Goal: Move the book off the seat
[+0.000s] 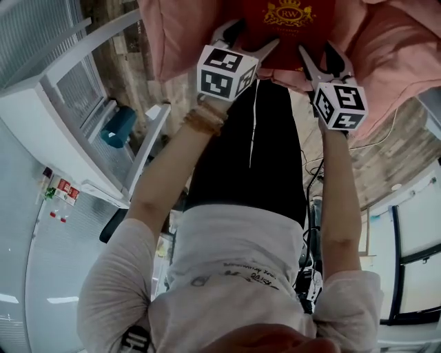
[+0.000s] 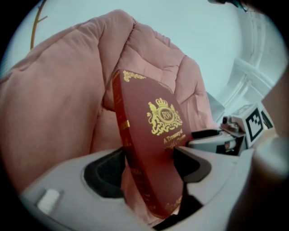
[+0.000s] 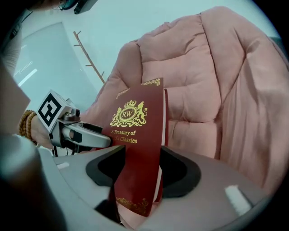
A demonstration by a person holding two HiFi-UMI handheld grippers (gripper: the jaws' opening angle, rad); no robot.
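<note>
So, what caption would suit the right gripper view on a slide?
Jaws of the right gripper clamp a dark red hardcover book with a gold crest, before a pink quilted cushion.

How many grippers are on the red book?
2. The left gripper grips the book at its left side in the head view, the right gripper at its right side. No other gripper shows.

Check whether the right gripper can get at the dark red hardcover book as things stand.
Probably yes: the dark red hardcover book stands between the right gripper's jaws, which seem pressed on it. The pink quilted seat cushion lies behind, not between, and the left gripper holds the book's other side.
</note>
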